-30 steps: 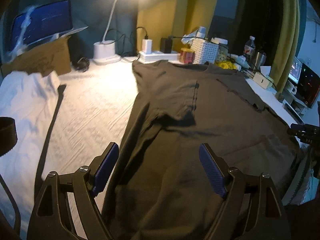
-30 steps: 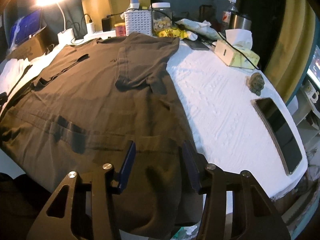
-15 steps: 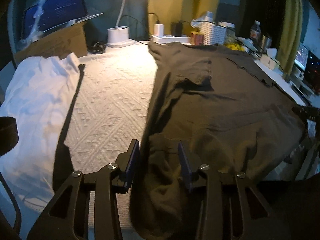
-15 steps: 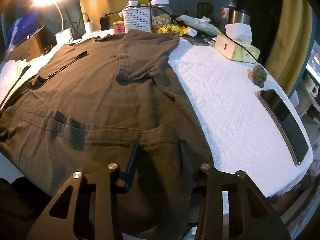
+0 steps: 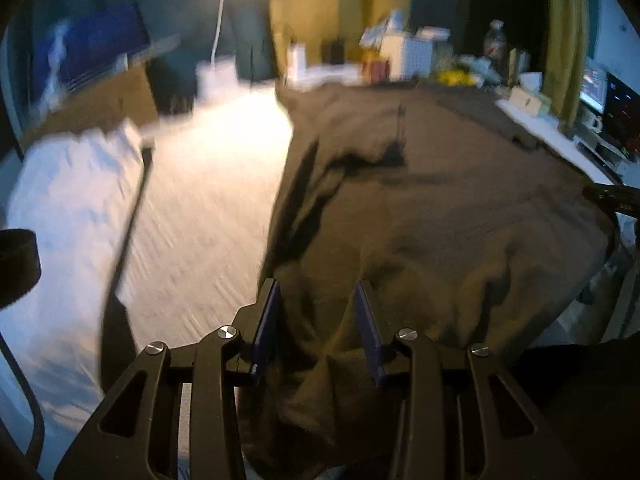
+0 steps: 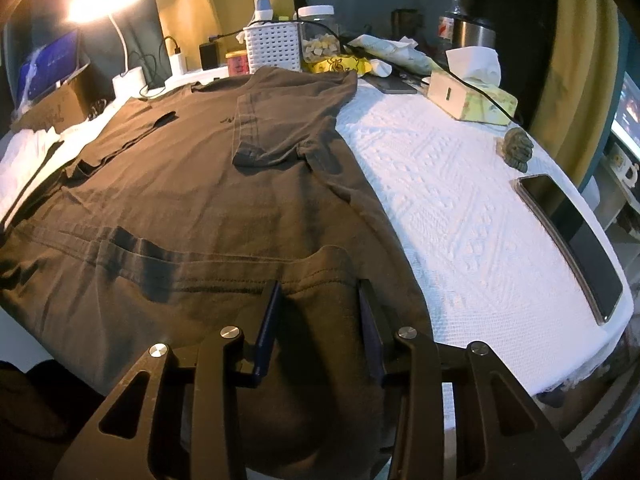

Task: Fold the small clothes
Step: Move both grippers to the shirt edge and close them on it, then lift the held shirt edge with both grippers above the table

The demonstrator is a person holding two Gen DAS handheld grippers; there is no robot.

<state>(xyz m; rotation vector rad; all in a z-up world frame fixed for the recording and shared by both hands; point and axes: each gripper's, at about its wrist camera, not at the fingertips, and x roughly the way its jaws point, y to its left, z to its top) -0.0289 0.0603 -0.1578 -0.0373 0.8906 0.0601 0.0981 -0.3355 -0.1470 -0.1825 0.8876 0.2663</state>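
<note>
A dark olive T-shirt [image 6: 208, 184] lies spread on a white textured cloth [image 6: 460, 208], both sleeves folded inward, its hem hanging over the near edge. It also shows in the blurred left wrist view [image 5: 420, 208]. My left gripper [image 5: 316, 300] is shut on the shirt's bunched lower left hem. My right gripper [image 6: 318, 300] is shut on the lower right hem, where the fabric is lifted in a fold between the jaws.
A white garment [image 5: 68, 184] lies at the left. A phone [image 6: 572, 228] and a small green object [image 6: 516, 148] sit on the right. A tissue box [image 6: 472, 96], white basket [image 6: 274, 46], jar, bottles, lamp base [image 6: 128, 80] and cardboard box [image 6: 52, 108] line the far edge.
My left gripper closed on the left hem and is now moving, blurring its view. My right gripper has stayed shut on the right hem and lifted it slightly.
</note>
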